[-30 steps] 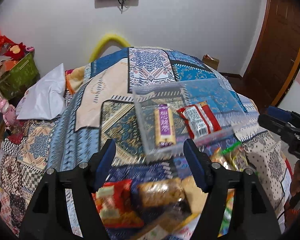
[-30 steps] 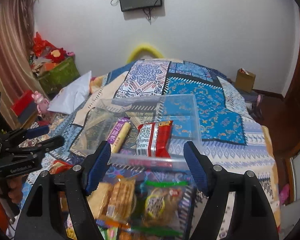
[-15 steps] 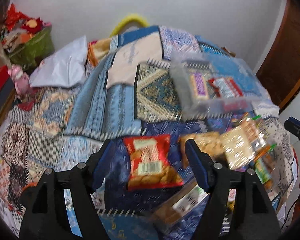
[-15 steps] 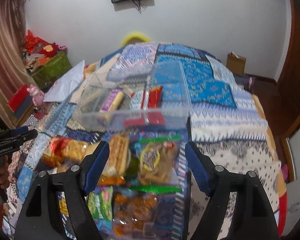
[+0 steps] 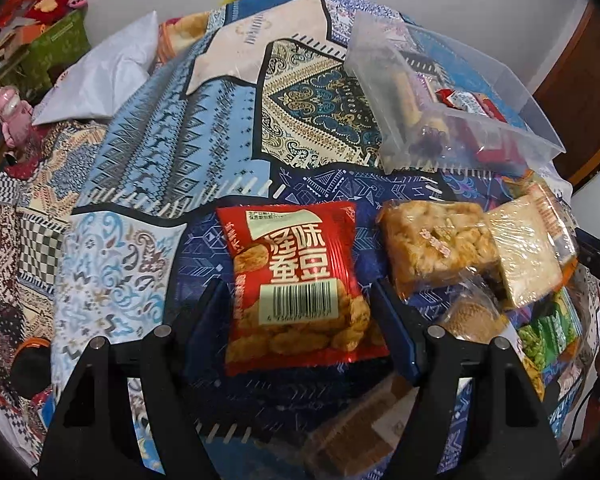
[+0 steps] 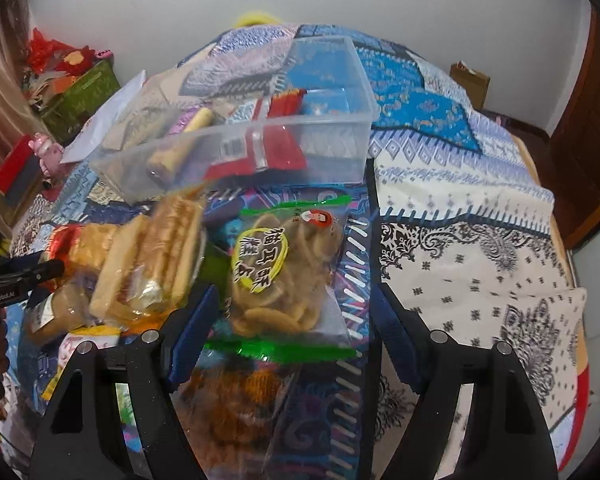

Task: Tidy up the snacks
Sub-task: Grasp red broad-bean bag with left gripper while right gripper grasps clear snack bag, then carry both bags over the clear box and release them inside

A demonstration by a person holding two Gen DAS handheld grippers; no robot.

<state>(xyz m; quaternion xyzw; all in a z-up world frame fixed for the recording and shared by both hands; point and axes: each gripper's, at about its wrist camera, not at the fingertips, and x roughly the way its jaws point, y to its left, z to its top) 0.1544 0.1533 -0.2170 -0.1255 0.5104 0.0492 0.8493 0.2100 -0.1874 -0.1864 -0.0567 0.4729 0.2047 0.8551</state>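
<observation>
**Snacks spread on the quilt before a clear bin**

A red bean-snack packet point(image 5: 296, 284) lies flat near the quilt's front edge, barcode up. Beside it, a wrapped golden rice cake point(image 5: 432, 246). The green-striped clear crisp bag point(image 6: 288, 272) lies flat. Behind them, the clear plastic bin point(image 6: 312, 152) holds a red packet and a purple-wrapped bar.

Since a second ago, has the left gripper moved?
Yes. The left gripper has dropped toward the bed: it framed the clear bin before, now the red snack bag.

Black left gripper point(image 5: 298, 312), blue pads point(image 5: 396, 332), silver screws.
</observation>
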